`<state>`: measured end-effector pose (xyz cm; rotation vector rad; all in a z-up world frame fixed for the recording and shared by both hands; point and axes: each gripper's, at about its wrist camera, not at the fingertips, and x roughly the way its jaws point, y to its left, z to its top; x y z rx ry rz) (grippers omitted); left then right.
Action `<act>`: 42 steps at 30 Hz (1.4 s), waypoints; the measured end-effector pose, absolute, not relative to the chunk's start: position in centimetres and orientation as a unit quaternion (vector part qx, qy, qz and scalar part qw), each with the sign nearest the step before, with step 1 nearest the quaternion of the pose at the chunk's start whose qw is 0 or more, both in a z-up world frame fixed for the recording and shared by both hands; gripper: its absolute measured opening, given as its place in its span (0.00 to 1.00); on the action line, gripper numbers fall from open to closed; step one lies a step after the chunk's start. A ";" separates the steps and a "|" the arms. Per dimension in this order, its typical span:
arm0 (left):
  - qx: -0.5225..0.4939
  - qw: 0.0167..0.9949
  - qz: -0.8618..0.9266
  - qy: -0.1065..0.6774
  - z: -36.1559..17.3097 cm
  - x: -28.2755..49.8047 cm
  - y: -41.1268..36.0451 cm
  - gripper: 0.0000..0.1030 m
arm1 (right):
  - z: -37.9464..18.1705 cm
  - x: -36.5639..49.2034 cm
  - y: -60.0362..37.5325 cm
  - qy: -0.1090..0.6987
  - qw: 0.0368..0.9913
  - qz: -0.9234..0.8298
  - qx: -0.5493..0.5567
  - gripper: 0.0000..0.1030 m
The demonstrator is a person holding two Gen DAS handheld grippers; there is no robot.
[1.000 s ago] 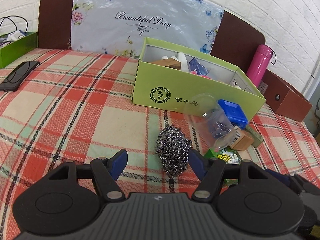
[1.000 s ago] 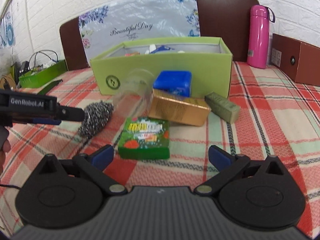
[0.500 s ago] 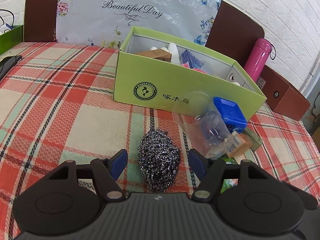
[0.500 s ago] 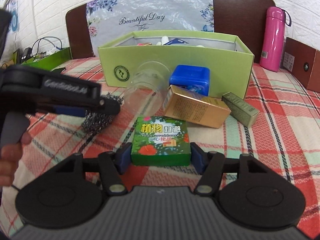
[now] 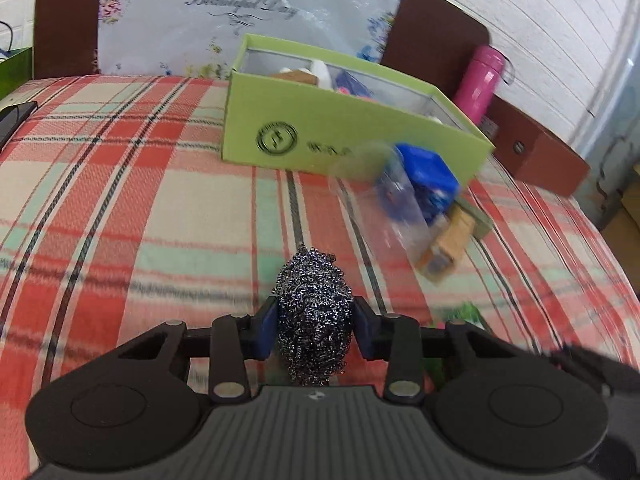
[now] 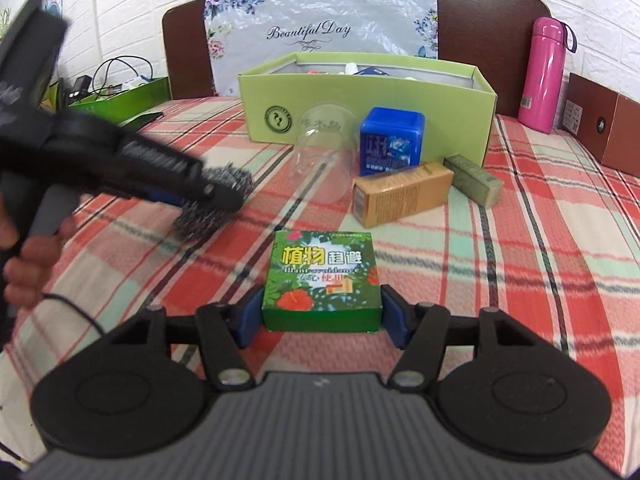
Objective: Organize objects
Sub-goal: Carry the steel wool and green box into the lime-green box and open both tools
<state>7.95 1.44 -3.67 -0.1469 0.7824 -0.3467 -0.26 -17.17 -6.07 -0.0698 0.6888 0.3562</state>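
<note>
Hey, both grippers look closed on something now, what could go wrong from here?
1. The steel wool ball is springy; the left gripper has just been closing on it, and it might squirm out when lifted.
2. The right gripper pinches only the near end of the green box, so it may tip.
3. The clear cup lies on its side before the storage box; a low pass might roll it.

Pink flask (image 6: 545, 74) upright by brown headboard (image 6: 492, 20); phone (image 5: 14, 118) on bedspread.
</note>
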 end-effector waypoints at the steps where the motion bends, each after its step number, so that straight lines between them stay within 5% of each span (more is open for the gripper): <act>1: -0.066 0.906 -0.170 0.381 -3.7 7.2 1.5 0.42 | -6.0 -0.5 -17.2 0.337 0.924 0.176 -0.034 0.59; 5: -0.055 0.914 -0.149 0.373 -3.6 5.9 1.5 0.64 | -5.8 -0.7 -17.4 0.335 0.926 0.172 -0.029 0.67; 20: -0.063 0.915 -0.136 0.373 -4.1 7.2 1.2 0.64 | -6.2 -0.1 -16.8 0.336 0.926 0.168 -0.032 0.71; 22: -0.056 0.917 -0.138 0.371 -4.1 7.2 1.1 0.64 | -6.2 -0.1 -16.7 0.336 0.926 0.168 -0.035 0.63; 26: -0.048 0.915 -0.148 0.372 -4.1 7.2 1.0 0.42 | -6.1 -0.1 -16.6 0.337 0.926 0.166 -0.038 0.59; 42: -0.083 0.932 -0.186 0.301 2.5 8.8 1.6 0.38 | 0.1 2.1 -19.8 0.263 0.950 0.168 0.009 0.58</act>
